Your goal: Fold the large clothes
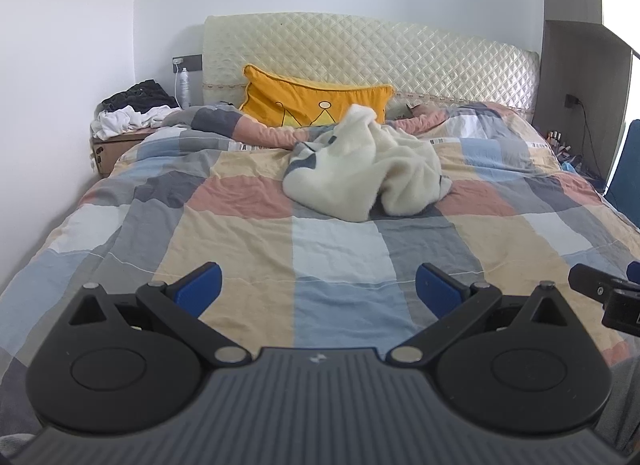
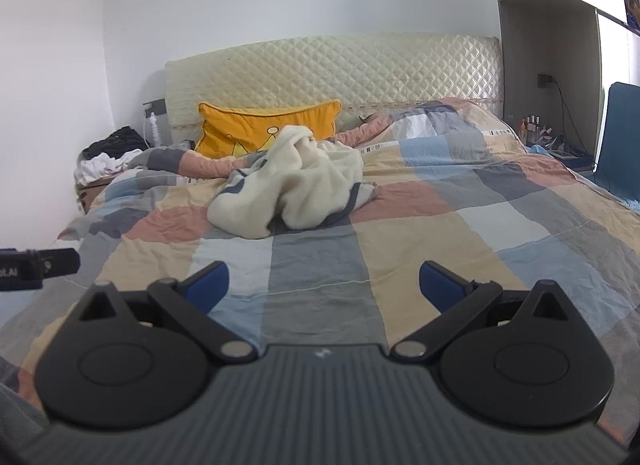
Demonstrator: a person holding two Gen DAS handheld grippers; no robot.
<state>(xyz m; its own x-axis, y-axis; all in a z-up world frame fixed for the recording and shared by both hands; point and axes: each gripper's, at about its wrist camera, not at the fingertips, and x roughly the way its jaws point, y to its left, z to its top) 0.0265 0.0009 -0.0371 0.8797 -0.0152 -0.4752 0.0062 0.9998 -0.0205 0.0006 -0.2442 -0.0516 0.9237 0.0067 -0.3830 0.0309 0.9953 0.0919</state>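
Observation:
A cream fleece garment (image 1: pixel 368 169) with dark trim lies crumpled in a heap on the checked bed cover (image 1: pixel 240 233), past the bed's middle and in front of the yellow pillow. The right wrist view shows the same garment (image 2: pixel 296 189) left of centre. My left gripper (image 1: pixel 319 289) hovers open over the near end of the bed, its blue pads wide apart and empty. My right gripper (image 2: pixel 324 285) is likewise open and empty, well short of the garment. Part of the right gripper (image 1: pixel 608 297) shows at the left view's right edge.
A yellow pillow (image 1: pixel 316 105) leans on the quilted headboard (image 1: pixel 368 61). A nightstand (image 1: pixel 116 141) piled with dark and white clothes stands at the bed's left. On the right are a shelf unit (image 2: pixel 548 65), small bottles (image 2: pixel 532 125), cables and a blue chair (image 2: pixel 620 137).

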